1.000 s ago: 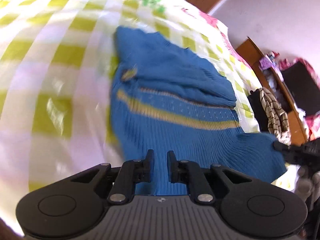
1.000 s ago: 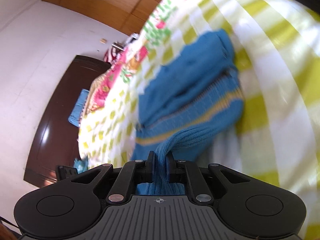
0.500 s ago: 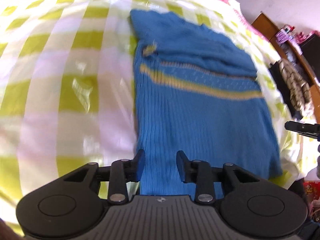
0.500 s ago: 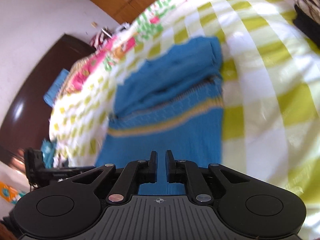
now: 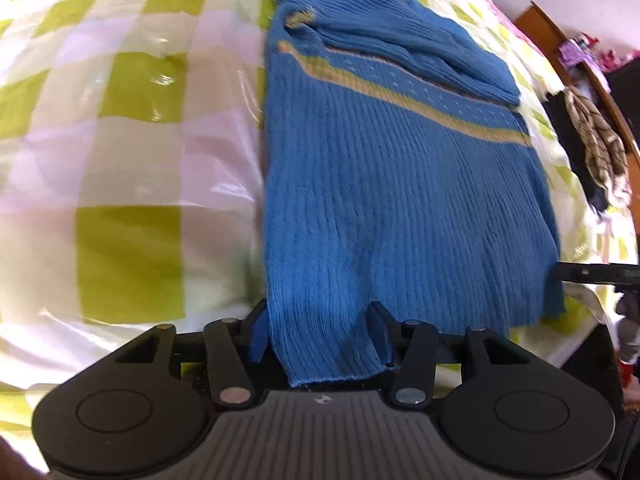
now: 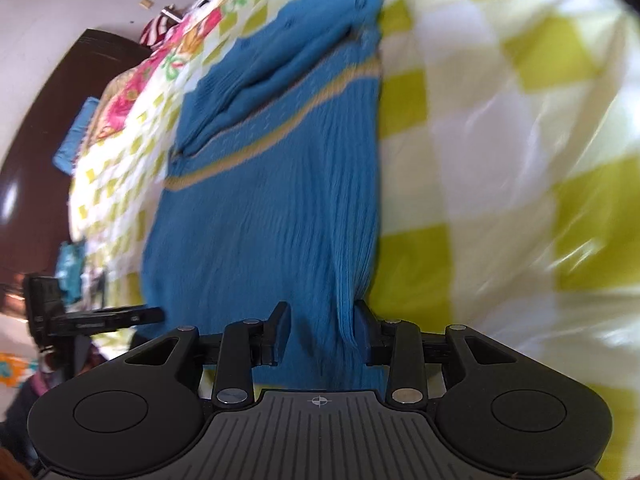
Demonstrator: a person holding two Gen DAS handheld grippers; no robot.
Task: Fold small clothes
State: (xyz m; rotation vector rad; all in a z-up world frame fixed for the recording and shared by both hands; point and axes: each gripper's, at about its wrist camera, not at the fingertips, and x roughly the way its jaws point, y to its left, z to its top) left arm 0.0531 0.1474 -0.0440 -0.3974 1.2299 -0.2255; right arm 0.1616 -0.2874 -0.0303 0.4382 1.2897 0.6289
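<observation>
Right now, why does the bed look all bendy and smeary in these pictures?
Left wrist view: the fisheye lens bulges the checked bedspread, with shiny glare patches; the blue sweater is fairly sharp. Right wrist view: the bedspread streaks with motion blur, and the sweater looks soft.

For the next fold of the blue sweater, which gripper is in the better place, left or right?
Neither clearly. The left gripper and the right gripper are both open, each with a bottom corner of the blue sweater between its fingers. Probably both should close together and lift the hem.
</observation>
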